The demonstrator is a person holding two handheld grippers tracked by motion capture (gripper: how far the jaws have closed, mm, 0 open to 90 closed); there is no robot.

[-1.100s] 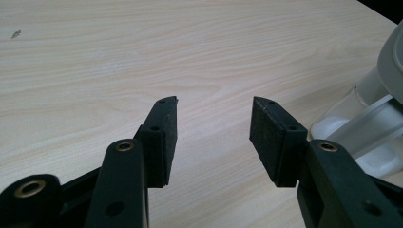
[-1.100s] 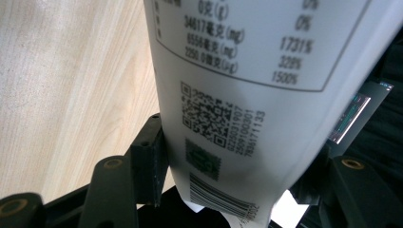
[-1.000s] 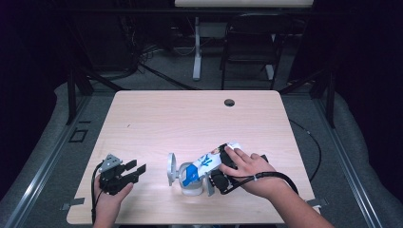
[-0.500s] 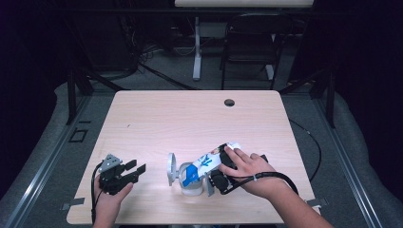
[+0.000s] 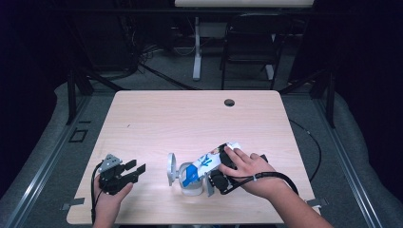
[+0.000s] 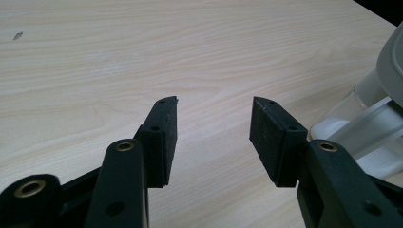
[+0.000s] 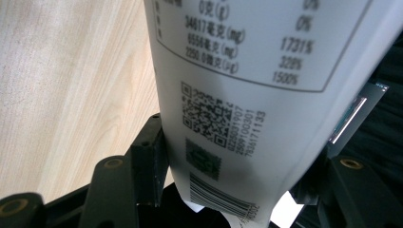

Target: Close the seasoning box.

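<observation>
Packet (image 5: 209,163), white with blue print, pinched between jaws of right gripper (image 5: 215,176); tilted, blue end down over clear jar (image 5: 191,183), other end up toward right under right hand (image 5: 247,167). In right gripper view: packet (image 7: 247,95) clamped from both sides, QR code, barcode and nutrition figures facing camera, light wood behind at left.

Jar near front edge of worktop (image 5: 190,118), about midway along it. Grey round lid (image 5: 170,167) standing on edge at jar's left side; touching or hinged, cannot tell. Contents of jar not readable.

Left gripper (image 5: 135,172) near front left corner, held in left hand (image 5: 110,197), jaws spread with nothing between, pointing right toward jar but apart from it. In left gripper view: pads (image 6: 167,128) parted over bare wood, clear jar (image 6: 366,128) and grey lid edge (image 6: 392,57) at right border.

Small dark round hole (image 5: 229,102) near far edge of worktop, right of middle. Black cable (image 5: 271,176) looping off right wrist.
</observation>
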